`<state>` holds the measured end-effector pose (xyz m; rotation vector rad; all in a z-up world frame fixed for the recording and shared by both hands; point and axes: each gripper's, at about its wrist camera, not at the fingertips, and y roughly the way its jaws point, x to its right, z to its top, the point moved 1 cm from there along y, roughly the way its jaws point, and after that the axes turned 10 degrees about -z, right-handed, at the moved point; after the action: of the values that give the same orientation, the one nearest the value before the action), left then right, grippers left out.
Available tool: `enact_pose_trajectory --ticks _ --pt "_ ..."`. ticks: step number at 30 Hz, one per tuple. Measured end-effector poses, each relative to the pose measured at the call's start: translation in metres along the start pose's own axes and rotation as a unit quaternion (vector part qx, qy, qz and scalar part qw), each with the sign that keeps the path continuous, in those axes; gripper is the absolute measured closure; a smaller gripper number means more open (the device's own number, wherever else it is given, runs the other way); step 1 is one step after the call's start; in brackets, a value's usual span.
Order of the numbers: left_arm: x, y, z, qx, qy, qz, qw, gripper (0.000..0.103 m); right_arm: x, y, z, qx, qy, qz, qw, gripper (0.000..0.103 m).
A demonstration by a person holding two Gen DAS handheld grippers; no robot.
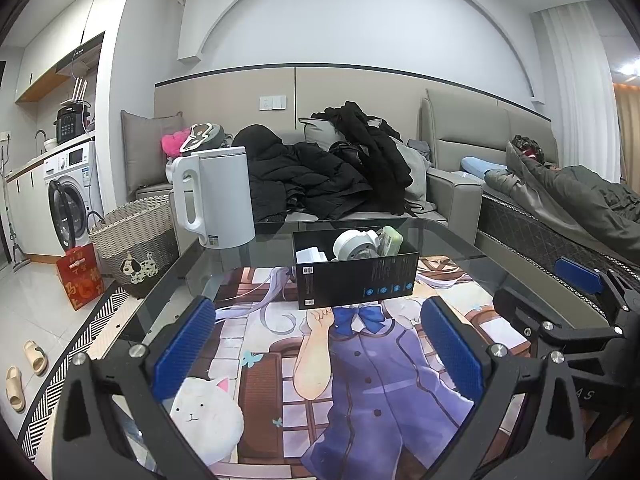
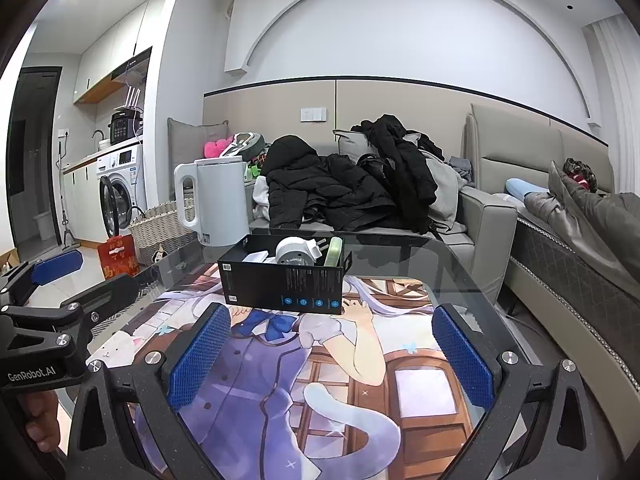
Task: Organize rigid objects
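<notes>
Both wrist views look forward, low over the table [image 1: 460, 240]. Shared: black box [image 1: 356, 280] ahead, kettle [image 2: 214, 204], sofa [image 2: 476, 208] beyond.

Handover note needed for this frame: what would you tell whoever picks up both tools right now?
Left tool: open, empty, hovering over the printed mat.
Right tool: open, empty, beside it.
Black box stands on the mat, already holding a round white base, a white adapter and a green item.
White kettle stands on the glass table, behind-left of the box.
Left: probably the kettle; nothing else loose in view.
</notes>
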<state>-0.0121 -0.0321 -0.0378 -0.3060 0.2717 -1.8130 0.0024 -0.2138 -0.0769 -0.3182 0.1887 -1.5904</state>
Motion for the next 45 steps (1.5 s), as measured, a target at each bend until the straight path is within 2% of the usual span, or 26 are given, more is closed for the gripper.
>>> enact_pose_trajectory --ticks 45 --pt "0.0074 0.0036 -0.0035 -0.01 -0.008 -0.001 0.9999 0.0 0.0006 0.0009 0.0013 -0.003 -0.001 0.004 1.0 0.0"
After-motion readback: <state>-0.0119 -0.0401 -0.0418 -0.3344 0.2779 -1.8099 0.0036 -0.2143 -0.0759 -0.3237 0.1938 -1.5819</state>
